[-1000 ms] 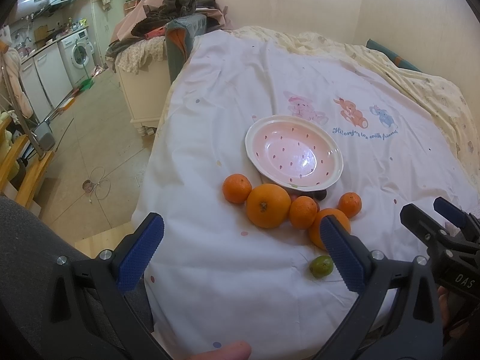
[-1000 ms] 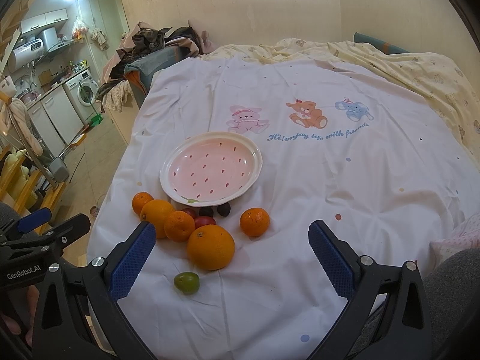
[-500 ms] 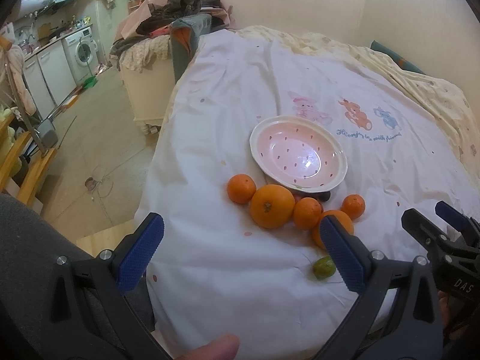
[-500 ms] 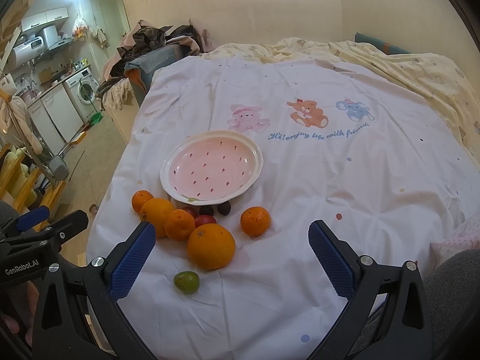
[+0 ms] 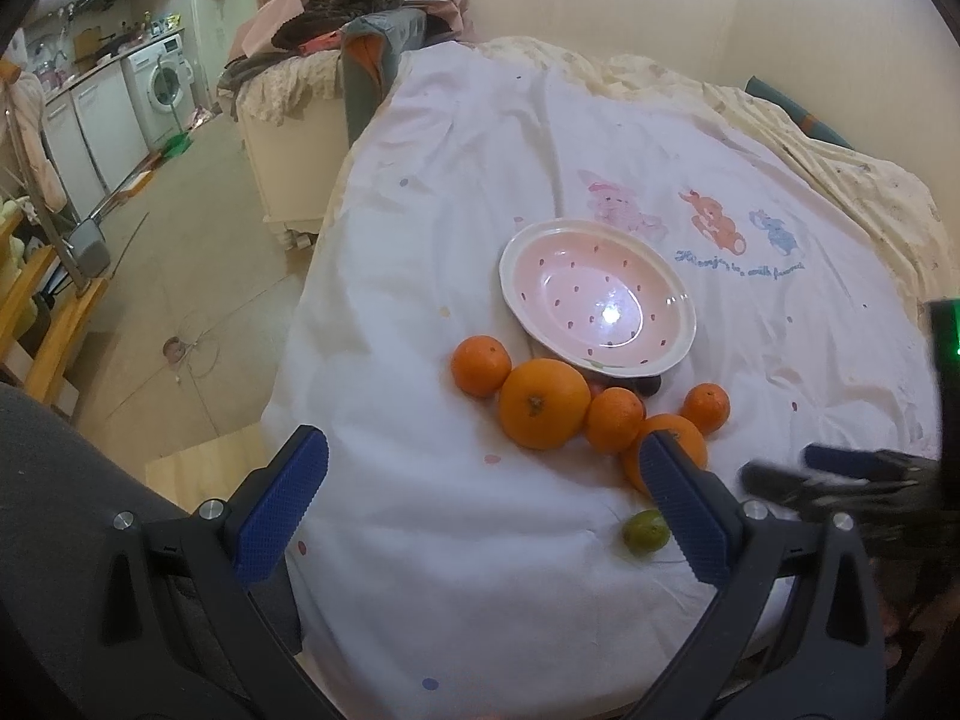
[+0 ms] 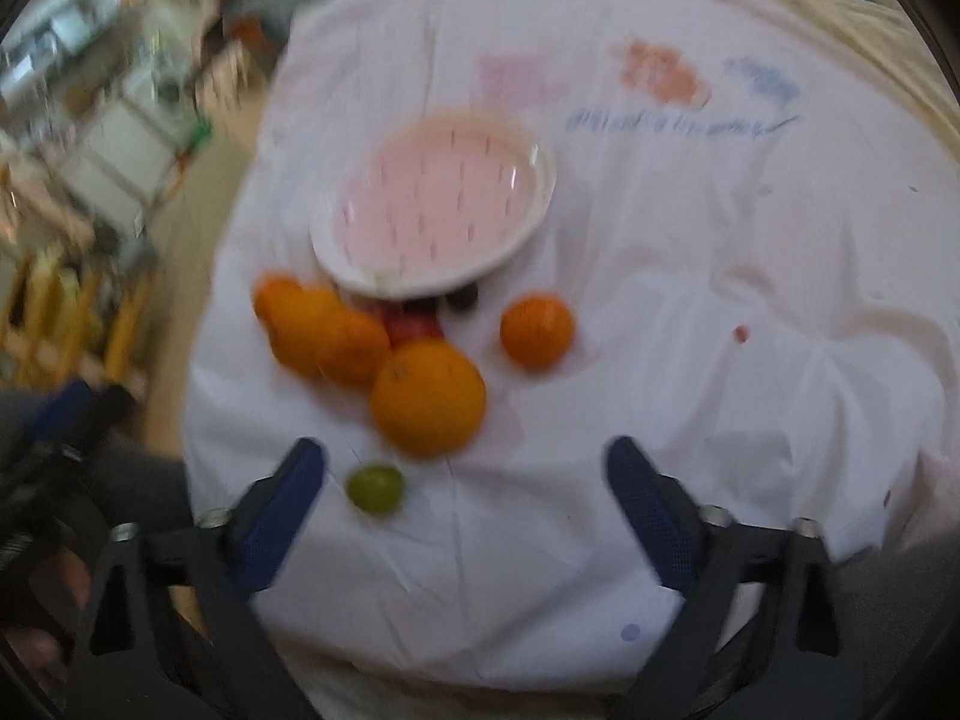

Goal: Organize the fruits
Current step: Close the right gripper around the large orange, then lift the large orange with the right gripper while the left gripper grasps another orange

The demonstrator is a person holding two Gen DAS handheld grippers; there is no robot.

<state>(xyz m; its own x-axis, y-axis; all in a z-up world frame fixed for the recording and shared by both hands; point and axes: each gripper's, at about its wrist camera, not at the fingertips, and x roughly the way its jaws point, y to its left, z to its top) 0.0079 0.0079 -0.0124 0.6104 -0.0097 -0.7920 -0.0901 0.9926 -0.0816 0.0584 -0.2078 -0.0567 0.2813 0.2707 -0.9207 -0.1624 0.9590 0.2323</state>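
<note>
A pink plate with a white rim (image 5: 678, 360) (image 6: 528, 228) lies empty on the white bedsheet. Several oranges lie in front of it: a big one (image 5: 544, 403), smaller ones (image 5: 480, 365) (image 5: 707, 408), and another big orange (image 6: 427, 397). A small green fruit (image 5: 645, 531) (image 6: 375, 487) lies nearest me. Dark and red small fruits (image 6: 462, 299) sit by the plate's rim. My left gripper (image 5: 480, 504) is open and empty above the sheet's near edge. My right gripper (image 6: 465, 501) is open and empty, just short of the big orange; its view is blurred.
The bed's left edge drops to a tiled floor (image 5: 180, 276). A cabinet piled with clothes (image 5: 336, 60) stands beyond the bed's corner. Cartoon animal prints (image 5: 708, 222) mark the sheet behind the plate. The right gripper shows in the left wrist view (image 5: 840, 480).
The right gripper has moved forward and down toward the fruits, blurring its view. The left gripper has drifted slightly.
</note>
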